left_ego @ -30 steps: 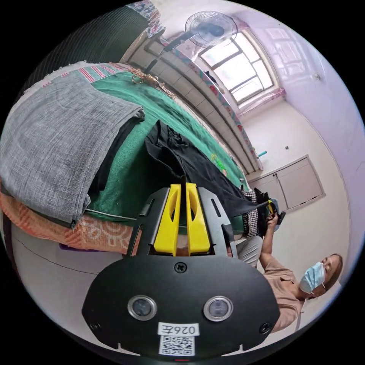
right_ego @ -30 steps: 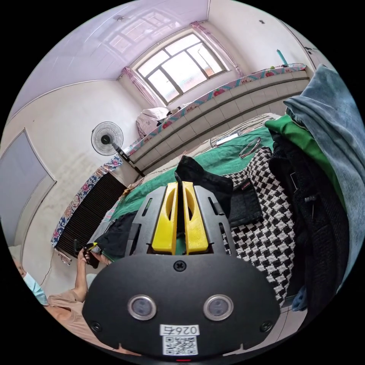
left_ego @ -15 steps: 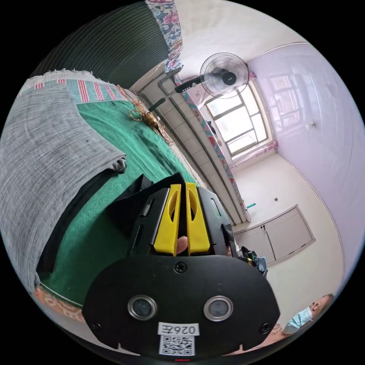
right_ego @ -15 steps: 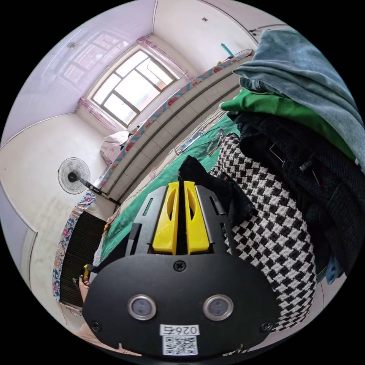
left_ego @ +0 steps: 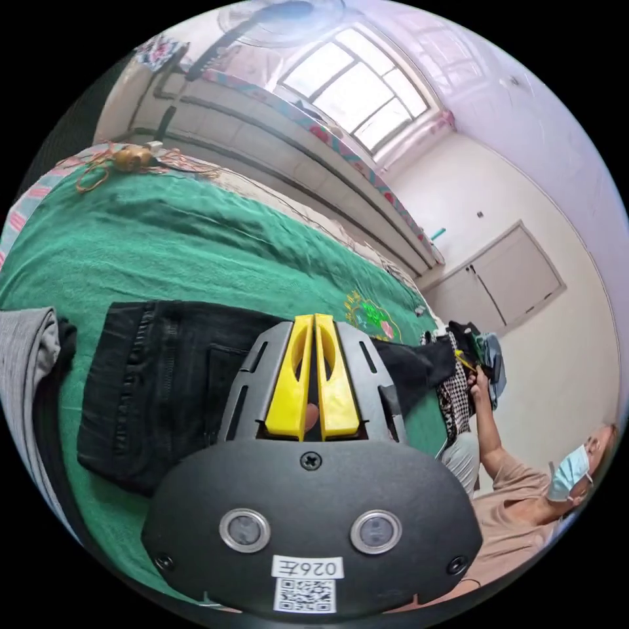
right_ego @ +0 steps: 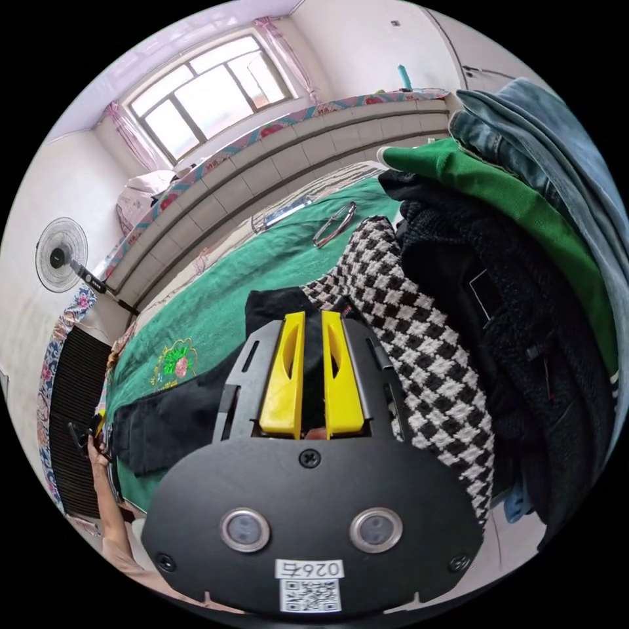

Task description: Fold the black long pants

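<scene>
1. Black long pants [left_ego: 151,386] lie flat along the green bedspread [left_ego: 196,249] in the left gripper view, waistband just ahead of the left gripper [left_ego: 313,327], legs running away towards the person [left_ego: 517,498]. Jaws are pressed nearly together; whether they pinch cloth I cannot tell. A second ago the pants hung lifted.

2. In the right gripper view, the right gripper [right_ego: 313,324] is slightly spread over the hem end beside the checked garment [right_ego: 419,341]; earlier it was clamped.
</scene>
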A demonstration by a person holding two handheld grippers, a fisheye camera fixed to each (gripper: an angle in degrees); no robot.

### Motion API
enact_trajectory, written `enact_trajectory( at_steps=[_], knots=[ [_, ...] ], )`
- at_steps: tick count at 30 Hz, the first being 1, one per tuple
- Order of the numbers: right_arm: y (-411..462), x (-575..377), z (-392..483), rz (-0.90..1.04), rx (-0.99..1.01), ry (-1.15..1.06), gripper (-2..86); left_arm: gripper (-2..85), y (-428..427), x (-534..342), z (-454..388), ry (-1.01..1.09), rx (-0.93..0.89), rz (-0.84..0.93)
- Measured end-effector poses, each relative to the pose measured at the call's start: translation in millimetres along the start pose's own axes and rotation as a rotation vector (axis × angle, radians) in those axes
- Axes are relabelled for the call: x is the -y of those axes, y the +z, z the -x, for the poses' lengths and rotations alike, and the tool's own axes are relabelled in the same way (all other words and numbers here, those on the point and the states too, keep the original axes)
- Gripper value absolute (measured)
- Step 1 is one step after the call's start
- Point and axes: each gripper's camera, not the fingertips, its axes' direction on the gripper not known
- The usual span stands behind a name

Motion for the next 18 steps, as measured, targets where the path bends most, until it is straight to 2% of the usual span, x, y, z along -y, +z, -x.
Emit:
enact_trajectory(
  at_steps=[4,8,12,16,18],
  knots=[
    [8,-3,-17,0.077,0.062,-0.012,3.0,-0.1,89,-11,-69,0.220,-0.018,0.114],
    [10,-9,-41,0.070,0.165,0.087,3.6,2.0,190,-32,-142,0.404,-0.100,0.207],
    [6,-18,-62,0.064,0.218,0.158,4.3,0.0,284,-57,-177,0.453,-0.110,0.369],
    [31,-21,-74,0.097,0.364,0.188,6.5,-0.8,375,-80,-169,0.423,0.006,0.510],
    [53,-15,-69,0.183,0.359,0.156,7.4,-0.9,388,-79,-157,0.348,-0.080,0.496]
  ],
)
